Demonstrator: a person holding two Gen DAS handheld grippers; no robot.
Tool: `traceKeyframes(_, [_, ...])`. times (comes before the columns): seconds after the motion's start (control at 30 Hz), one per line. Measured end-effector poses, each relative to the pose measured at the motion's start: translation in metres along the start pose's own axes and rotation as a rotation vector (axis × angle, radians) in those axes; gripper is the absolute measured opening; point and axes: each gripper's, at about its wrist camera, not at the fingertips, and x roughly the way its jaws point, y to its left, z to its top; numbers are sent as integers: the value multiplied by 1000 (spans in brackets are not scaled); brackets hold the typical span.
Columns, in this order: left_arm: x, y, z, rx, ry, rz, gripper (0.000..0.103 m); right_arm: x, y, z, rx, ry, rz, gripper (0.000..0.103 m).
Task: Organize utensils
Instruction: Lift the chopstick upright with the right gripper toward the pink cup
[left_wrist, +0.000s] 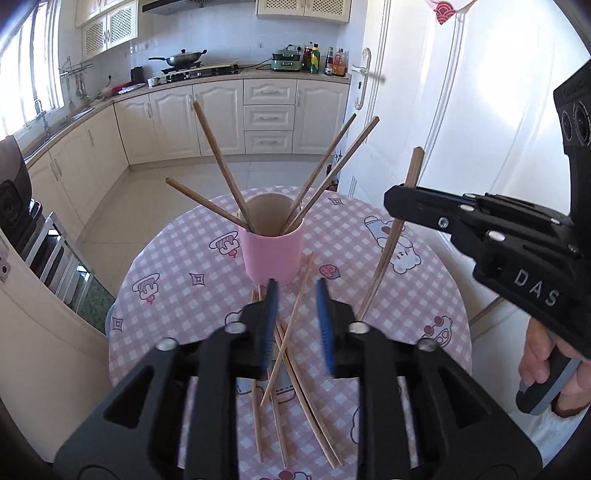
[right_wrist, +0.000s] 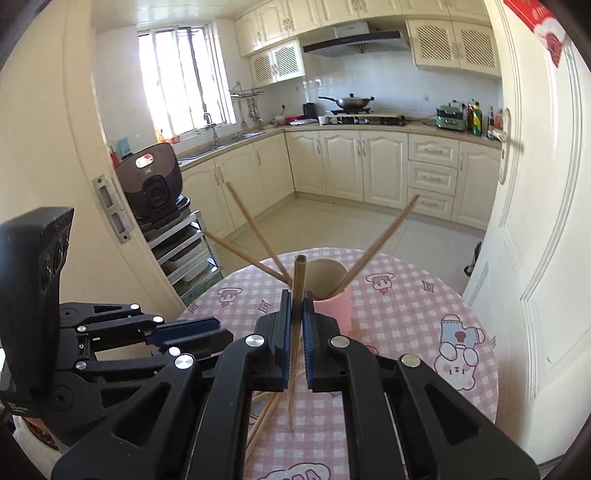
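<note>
My right gripper (right_wrist: 295, 314) is clamped on one chopstick (right_wrist: 297, 295), held near upright with its tip hanging above the checked tablecloth (right_wrist: 406, 302). The pink cup (right_wrist: 334, 310) stands just beyond, at twelve o'clock, with four chopsticks already fanned in it. To do this well I should lift until the tip clears the rim, then lower it inside before letting go. My left gripper (left_wrist: 295, 295) stands half open and empty over the loose chopsticks (left_wrist: 288, 354). The right gripper's body reads "DAS".
</note>
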Motion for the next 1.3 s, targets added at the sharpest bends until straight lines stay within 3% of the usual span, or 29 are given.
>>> traceKeyframes(0.03, [4,-2,1,6,-5,16,62,2,-9,1,24,12,-6,5])
traceKeyframes(0.17, [26,-7,8,-8,17,12,62,20,-52,4,146,59,-13,6])
traceKeyframes(0.23, [37,-15,12,13,25,49,62,26,-68,1,185,69,-11,7])
traceKeyframes(0.47, [86,-30,9,54,121,60,61,58,-111,-19,279,163,14,9])
traceKeyframes(0.83, [167,-27,-5,60,292,143,37,120,-140,-73,390,335,99,13])
traceKeyframes(1.07, [195,-22,-11,68,340,183,34,131,-140,-86,408,372,129,14])
traceKeyframes(1.23, [200,-25,-13,69,349,154,11,132,-138,-92,417,374,145,14])
traceKeyframes(1.3, [197,-30,-14,89,348,160,6,132,-134,-92,421,368,147,14])
